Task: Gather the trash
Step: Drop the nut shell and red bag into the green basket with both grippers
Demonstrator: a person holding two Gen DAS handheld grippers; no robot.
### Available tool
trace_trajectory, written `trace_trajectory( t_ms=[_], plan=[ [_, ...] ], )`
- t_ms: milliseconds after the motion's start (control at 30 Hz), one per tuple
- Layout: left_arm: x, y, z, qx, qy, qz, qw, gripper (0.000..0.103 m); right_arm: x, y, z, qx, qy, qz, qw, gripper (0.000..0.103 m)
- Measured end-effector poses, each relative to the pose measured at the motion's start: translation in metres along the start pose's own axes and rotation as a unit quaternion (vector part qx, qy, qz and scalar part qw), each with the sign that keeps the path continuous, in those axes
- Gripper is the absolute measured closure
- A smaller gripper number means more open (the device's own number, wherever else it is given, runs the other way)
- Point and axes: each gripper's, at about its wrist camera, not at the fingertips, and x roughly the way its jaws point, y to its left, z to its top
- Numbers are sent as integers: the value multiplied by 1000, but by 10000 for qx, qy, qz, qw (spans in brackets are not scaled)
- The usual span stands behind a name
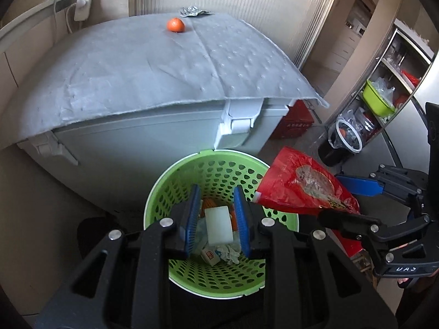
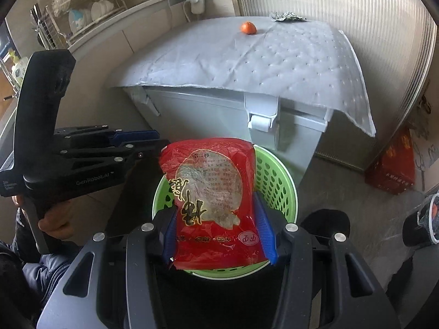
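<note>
A green perforated basket (image 1: 153,192) (image 2: 290,186) stands on the floor in front of a grey lidded bin. Crumpled tissue (image 1: 227,252), a small carton and orange scraps lie inside it. My left gripper (image 1: 216,194) (image 2: 160,142) hangs over the basket, shut on a white block (image 1: 218,224). My right gripper (image 2: 216,208) (image 1: 337,200) is shut on a red plastic bag (image 2: 211,186) (image 1: 301,183), which hangs above the basket's rim. On the bin's grey cloth top (image 1: 164,68) (image 2: 274,60), at the far end, rest an orange (image 1: 175,24) (image 2: 248,28) and a crumpled foil wrapper (image 1: 192,11) (image 2: 286,16).
A black lined bin (image 1: 345,139) (image 2: 428,219) and a red box (image 1: 296,123) (image 2: 392,164) stand on the floor to the right. A shelf holds a green bowl (image 1: 376,98). A dish rack (image 2: 76,13) sits at the far left. A person's hand (image 2: 55,219) grips the left tool.
</note>
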Motion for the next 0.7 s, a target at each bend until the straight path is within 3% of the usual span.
trace_trajectory(
  t_ms=[100, 167, 267, 333, 600, 700],
  plan=[
    [-6, -2, -1, 9, -78, 47, 10000, 78, 2, 2, -1, -5, -12, -1, 10000, 54],
    [-9, 0, 0, -21, -119, 70, 9999, 78, 4, 4, -1, -47, 25, 38, 10000, 48],
    [-10, 5, 2, -79, -125, 190, 9997, 77, 8, 9, 0, -96, 65, 53, 9999, 24],
    [-10, 8, 4, -158, -119, 222, 9996, 68, 8, 11, 1, -104, 33, 47, 9999, 14],
    [-20, 23, 22, -222, -363, 406, 9983, 27, 0, -4, 28, 288, -259, 446, 9983, 7],
    [-24, 28, 39, -201, -535, 521, 9970, 19, -6, -14, 44, 405, -446, 437, 9972, 7]
  ],
)
